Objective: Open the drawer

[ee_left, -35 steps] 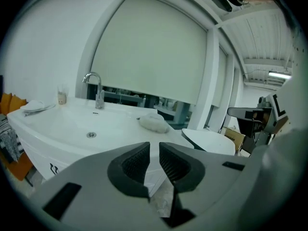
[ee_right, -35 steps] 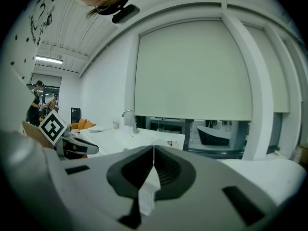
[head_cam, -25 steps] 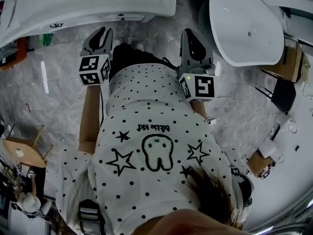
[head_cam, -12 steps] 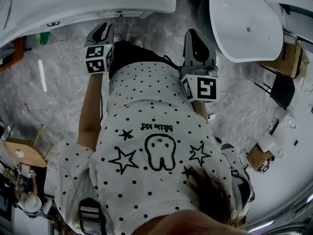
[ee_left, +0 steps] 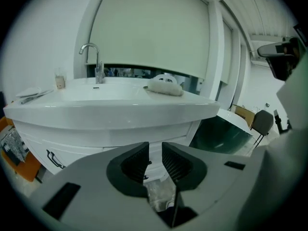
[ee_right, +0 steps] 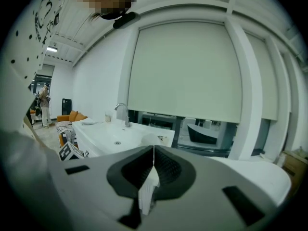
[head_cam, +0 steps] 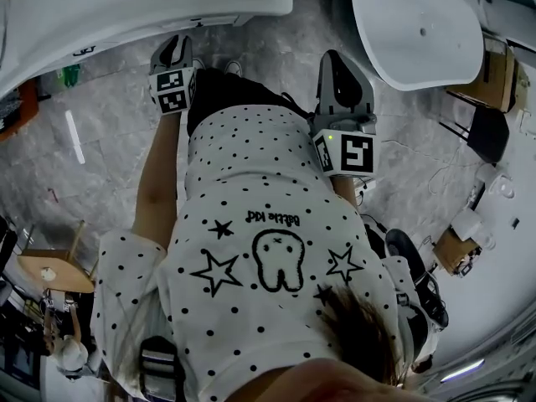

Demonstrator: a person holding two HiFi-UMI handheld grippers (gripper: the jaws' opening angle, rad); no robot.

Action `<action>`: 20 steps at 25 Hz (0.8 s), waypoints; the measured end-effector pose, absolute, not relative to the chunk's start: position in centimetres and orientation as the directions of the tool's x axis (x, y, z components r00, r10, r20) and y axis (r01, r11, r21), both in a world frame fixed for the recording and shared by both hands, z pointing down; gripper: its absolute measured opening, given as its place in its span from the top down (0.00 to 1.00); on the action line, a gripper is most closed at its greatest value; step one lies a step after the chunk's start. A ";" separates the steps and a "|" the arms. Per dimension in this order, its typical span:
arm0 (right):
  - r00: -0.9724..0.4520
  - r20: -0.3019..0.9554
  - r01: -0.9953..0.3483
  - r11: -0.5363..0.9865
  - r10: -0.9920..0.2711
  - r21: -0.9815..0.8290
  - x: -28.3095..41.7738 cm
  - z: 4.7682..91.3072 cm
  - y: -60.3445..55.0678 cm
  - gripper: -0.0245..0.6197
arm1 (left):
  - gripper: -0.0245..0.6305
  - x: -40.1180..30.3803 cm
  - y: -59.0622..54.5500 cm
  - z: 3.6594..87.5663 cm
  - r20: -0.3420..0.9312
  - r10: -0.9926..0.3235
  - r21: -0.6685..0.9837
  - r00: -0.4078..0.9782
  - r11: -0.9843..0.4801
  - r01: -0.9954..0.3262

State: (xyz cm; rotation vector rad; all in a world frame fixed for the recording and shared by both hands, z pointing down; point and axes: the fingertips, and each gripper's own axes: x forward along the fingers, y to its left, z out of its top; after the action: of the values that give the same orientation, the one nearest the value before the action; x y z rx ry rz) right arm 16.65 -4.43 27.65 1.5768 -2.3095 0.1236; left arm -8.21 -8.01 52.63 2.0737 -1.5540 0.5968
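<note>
My left gripper [ee_left: 155, 152]: fingers slightly spread, just been opening, nothing between. Only its view shows drawer [ee_left: 41, 146], dark handle [ee_left: 54, 159], under basin [ee_left: 110, 110] front edge, left. My right gripper [ee_right: 153, 159]: fingers pressed together, empty; its view shows tap [ee_right: 122, 113].

Washbasin [ee_left: 110, 107] is showing glossy white, smooth, ceramic-like; faucet [ee_left: 94, 57] on its back rim is gleaming as polished metal. Drawer handle [ee_left: 54, 160] below the washbasin is looking dark, metallic. Floor [head_cam: 109, 141] under the washbasin is reading as grey veined stone, dull sheen. Left gripper [ee_left: 155, 150], facing the washbasin, is looking matt grey plastic, pads [ee_left: 136, 165] ribbed black. Shirt [head_cam: 268, 208] is hanging as soft dotted cloth
</note>
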 end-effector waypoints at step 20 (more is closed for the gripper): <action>-0.265 0.421 -0.941 0.328 -0.868 0.082 17.9 30.4 -2.8 0.94 | 0.82 -5.8 -10.0 59.9 0.689 -0.661 0.191 0.298 -0.231 -0.954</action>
State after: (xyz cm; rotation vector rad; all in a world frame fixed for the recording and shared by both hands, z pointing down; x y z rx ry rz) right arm 17.91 -2.76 30.40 1.6005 -2.2094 0.2585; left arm -5.81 -10.04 59.90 1.9779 -1.4338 0.6414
